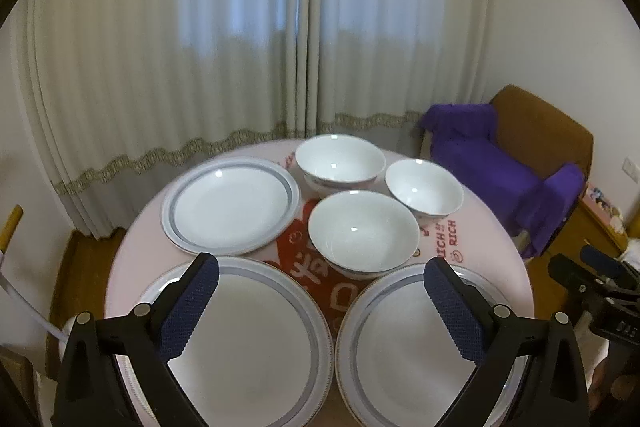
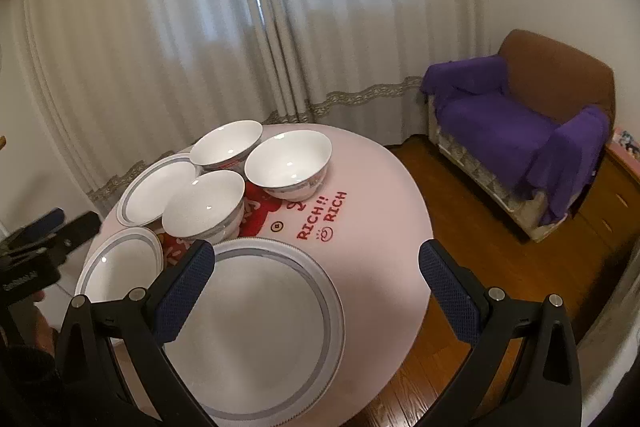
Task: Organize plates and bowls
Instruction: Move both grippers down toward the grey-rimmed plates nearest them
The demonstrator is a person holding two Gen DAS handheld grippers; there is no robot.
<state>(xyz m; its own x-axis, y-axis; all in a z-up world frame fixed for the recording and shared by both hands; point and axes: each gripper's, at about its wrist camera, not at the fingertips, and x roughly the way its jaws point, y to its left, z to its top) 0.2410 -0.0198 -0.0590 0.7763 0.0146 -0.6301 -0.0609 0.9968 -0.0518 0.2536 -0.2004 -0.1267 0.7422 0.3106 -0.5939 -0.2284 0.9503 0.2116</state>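
Left wrist: left gripper (image 1: pixel 320 275) wide open, holding nothing.

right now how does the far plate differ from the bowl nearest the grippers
The far plate is wide and shallow with a nearly flat centre; the nearest bowl is narrower, deep and steep-walled. The plate carries a grey band around its inner rim; the bowl's inside is plain white, its coloured pattern showing only low on the outside. Both are white, upright, empty and rest on the round table.
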